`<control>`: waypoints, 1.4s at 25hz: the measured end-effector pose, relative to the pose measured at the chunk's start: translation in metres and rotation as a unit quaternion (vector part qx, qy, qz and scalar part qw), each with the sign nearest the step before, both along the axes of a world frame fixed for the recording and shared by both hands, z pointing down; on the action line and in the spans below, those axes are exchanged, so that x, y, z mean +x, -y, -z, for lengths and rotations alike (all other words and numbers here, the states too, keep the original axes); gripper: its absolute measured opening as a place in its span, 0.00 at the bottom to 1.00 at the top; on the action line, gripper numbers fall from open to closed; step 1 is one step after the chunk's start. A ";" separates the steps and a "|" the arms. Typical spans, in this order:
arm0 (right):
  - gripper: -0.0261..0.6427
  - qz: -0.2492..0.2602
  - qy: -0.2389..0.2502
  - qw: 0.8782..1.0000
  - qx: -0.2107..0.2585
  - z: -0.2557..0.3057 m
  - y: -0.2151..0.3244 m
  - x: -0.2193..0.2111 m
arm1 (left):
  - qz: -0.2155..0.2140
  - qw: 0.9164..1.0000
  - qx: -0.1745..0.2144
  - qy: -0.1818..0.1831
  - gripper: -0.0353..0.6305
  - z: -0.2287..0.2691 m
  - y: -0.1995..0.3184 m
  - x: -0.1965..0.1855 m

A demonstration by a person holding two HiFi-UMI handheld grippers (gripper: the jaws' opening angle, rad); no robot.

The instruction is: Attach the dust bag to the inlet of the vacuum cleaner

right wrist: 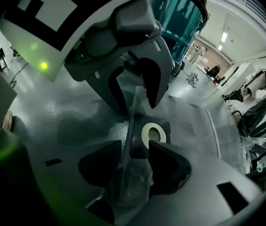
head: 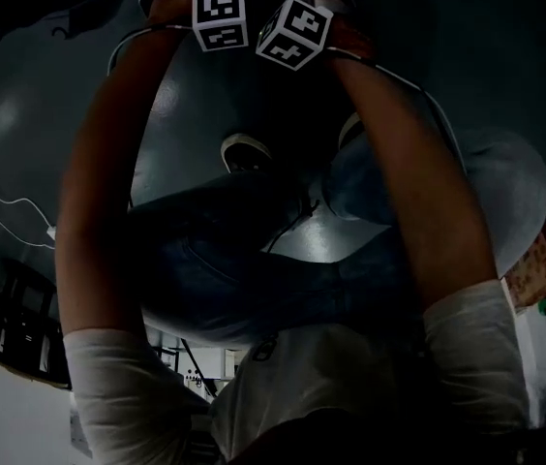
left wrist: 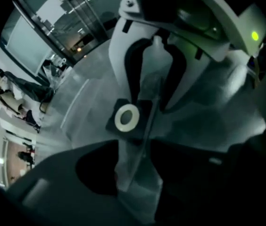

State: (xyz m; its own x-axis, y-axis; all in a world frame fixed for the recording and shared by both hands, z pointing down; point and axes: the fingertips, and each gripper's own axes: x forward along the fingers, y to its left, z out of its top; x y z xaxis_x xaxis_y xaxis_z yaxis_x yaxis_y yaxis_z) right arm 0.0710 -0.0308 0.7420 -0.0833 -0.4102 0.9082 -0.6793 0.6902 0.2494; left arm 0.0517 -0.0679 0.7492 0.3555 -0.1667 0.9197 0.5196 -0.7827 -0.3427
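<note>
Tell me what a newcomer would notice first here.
A clear plastic wrap stretches between the left gripper and right gripper, clamped in both; a dark card with a white ring shows beyond the jaws. In the dim head view, two marker cubes sit side by side at the top.

The picture is dim. A left forearm [head: 99, 192] and a right forearm [head: 418, 182], in white sleeves [head: 118, 386], reach to the top edge. There the left marker cube [head: 220, 15] and right marker cube [head: 293, 32] sit just beside each other. Between the arms are legs in jeans [head: 254, 260] and a shoe [head: 244, 151], on grey floor [head: 21, 114].
</note>
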 end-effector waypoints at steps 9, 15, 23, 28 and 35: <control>0.29 -0.007 -0.012 1.000 -0.010 -0.017 -0.005 0.007 | -0.018 0.999 -0.031 0.017 0.37 -0.013 -0.012 0.010; 0.29 0.015 -0.024 1.000 0.001 -0.024 -0.003 0.005 | -0.049 0.997 -0.038 0.038 0.22 -0.022 -0.019 0.005; 0.19 0.048 -0.078 0.996 0.023 -0.013 -0.005 0.011 | -0.041 0.998 -0.038 0.040 0.06 -0.009 -0.023 0.009; 0.14 0.058 -0.083 0.994 0.039 -0.002 -0.002 0.009 | -0.020 0.997 -0.056 0.045 0.05 -0.002 -0.021 0.004; 0.12 0.037 -0.051 0.997 0.035 0.023 0.008 0.009 | -0.017 0.999 -0.043 0.019 0.12 0.020 -0.012 0.001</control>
State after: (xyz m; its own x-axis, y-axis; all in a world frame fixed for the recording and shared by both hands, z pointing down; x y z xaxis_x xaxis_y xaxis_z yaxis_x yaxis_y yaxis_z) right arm 0.0803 -0.0391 0.7192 -0.0244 -0.4698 0.8824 -0.5957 0.7157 0.3646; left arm 0.0522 -0.0556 0.7291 0.3249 -0.0750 0.9428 0.5581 -0.7896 -0.2551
